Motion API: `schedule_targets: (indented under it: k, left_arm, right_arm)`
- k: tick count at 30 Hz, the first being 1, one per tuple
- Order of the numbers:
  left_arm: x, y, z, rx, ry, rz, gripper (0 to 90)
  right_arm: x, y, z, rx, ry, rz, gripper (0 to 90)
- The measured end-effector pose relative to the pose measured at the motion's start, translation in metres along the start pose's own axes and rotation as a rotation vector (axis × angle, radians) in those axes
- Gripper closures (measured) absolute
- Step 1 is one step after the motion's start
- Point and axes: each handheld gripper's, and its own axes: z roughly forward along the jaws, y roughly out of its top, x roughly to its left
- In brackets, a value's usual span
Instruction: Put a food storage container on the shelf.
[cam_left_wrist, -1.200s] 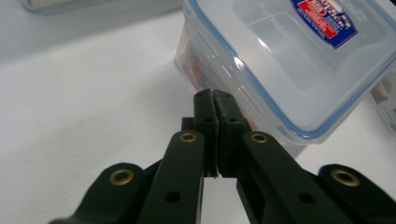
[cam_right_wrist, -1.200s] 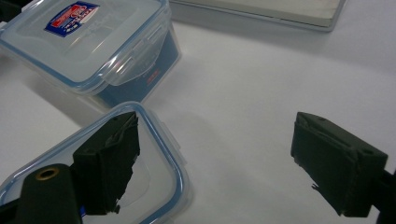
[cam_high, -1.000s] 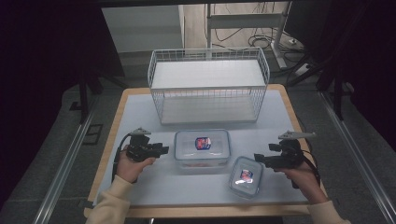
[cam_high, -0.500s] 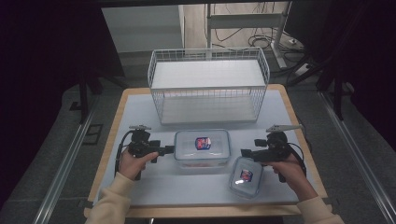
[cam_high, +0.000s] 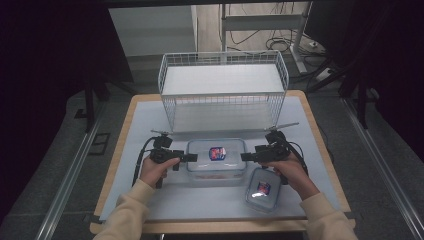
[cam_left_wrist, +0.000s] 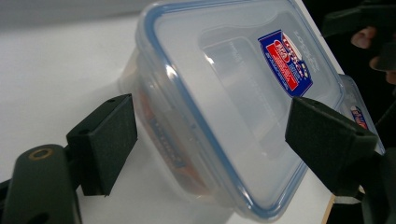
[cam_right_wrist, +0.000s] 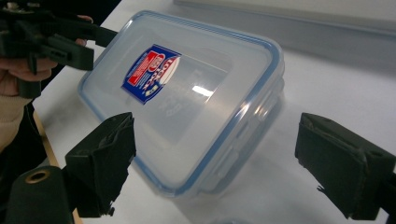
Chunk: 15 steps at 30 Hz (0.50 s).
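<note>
While the large clear plastic box with a blue-rimmed lid and a red and blue label (cam_high: 216, 156) lies flat in the middle of the pale worktop (cam_high: 145, 117), just before the white wire basket (cam_high: 222, 90), one hand-held gripper stands at each of its short ends. The left hand-held gripper (cam_high: 192, 157) has just been opening its jaws, and now they are spread wide; in the left gripper view the box end (cam_left_wrist: 224, 116) sits between the two black pads and they do not press on it. The right hand-held gripper (cam_high: 245, 156) is also wide open, and in the right gripper view the other end of the box (cam_right_wrist: 187, 102) lies between its pads with free space on both sides.

There are two clear boxes: the large one and a small clear plastic box with the same kind of label (cam_high: 262, 189), which lies near the front edge, close under the right hand (cam_high: 287, 167). There is one basket, and there are two grippers.

Both forearms in cream sleeves come from the bottom edge. The left hand (cam_high: 155, 167) and the right hand hold their grippers about level, and the jaws point inward to each other across the large box.
</note>
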Motion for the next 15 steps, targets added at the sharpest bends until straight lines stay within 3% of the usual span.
schedule_targets:
  k: [10,15]
  left_arm:
    - [0.003,-0.002,0.002,0.007,-0.006,-0.006,17.8]
    - [0.004,-0.002,0.004,0.017,-0.014,-0.01,18.9]
  right_arm:
    - [-0.018,0.006,0.022,0.068,0.03,0.086,12.6]
    - [-0.021,0.008,0.028,0.091,0.041,0.1,13.8]
